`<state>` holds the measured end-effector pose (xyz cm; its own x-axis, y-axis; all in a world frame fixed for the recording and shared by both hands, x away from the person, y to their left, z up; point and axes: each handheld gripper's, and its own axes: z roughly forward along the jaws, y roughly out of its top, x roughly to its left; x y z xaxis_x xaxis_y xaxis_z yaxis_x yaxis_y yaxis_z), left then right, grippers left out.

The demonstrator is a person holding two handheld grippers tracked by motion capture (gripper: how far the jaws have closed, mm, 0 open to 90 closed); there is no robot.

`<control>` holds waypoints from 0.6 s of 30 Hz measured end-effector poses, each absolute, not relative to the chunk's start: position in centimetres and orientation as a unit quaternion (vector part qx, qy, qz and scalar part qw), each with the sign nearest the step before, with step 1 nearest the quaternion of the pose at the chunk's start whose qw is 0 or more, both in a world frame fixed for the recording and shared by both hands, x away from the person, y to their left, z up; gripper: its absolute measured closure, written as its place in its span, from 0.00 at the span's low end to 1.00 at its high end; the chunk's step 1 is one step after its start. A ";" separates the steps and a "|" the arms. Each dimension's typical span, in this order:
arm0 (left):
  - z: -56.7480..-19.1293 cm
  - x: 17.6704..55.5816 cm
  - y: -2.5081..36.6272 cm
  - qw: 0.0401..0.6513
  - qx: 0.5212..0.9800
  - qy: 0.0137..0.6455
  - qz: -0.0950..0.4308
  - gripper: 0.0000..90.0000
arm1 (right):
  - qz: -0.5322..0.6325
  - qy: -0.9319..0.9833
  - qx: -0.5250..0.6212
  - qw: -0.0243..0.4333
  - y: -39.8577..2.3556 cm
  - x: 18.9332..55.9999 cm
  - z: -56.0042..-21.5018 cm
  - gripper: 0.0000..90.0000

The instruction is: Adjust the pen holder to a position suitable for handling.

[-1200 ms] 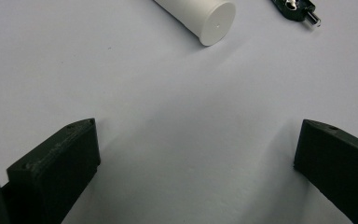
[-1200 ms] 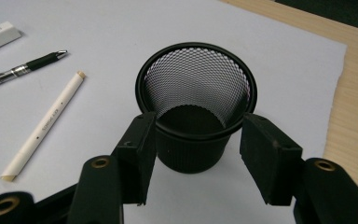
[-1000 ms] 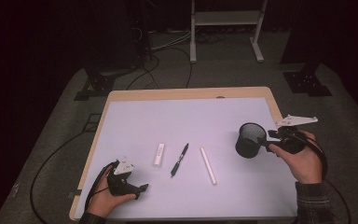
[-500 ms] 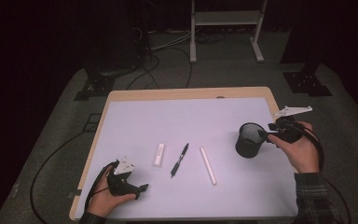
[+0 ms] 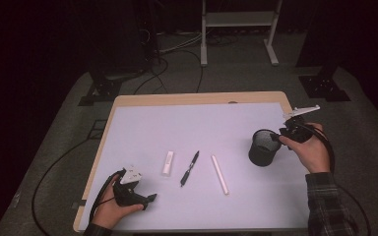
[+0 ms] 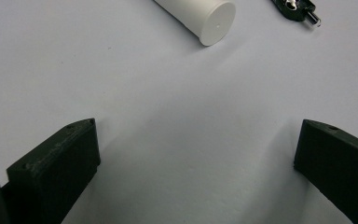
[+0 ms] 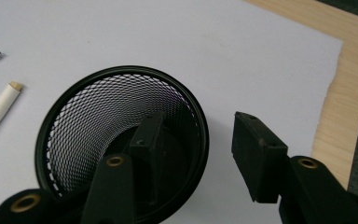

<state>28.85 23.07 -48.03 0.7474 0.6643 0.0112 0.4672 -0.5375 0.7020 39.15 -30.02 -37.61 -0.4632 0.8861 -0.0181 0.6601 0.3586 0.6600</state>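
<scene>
A black mesh cup (image 5: 264, 147) stands upright on the white sheet (image 5: 211, 123) that covers the tabletop, near the right edge and about midway between the far and near edges. The right gripper (image 5: 279, 137) reaches it from the right, held in the person's right hand (image 5: 309, 152). In the right gripper view one jaw sits inside the cup (image 7: 121, 140) against the mesh wall and the other stands outside the rim with a clear gap to it; the jaws have just been closing around the wall, yet the pads do not press on it. The left gripper (image 5: 150, 197) rests near the near left corner in the left hand (image 5: 113, 209), its jaws spread wide with bare sheet between them in the left gripper view. Toward the near edge, left of the cup, three things lie apart in a row: a short white tube (image 5: 168, 162), a black pen (image 5: 190, 167) and a long white stick (image 5: 220, 174). The tube's round end (image 6: 216, 23) shows ahead of the left gripper.
</scene>
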 end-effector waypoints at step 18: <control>-48.1 28.9 23.1 0.354 0.865 0.327 0.140 0.00 | 0.267 0.816 0.491 0.150 -29.5 40.9 -39.3 0.70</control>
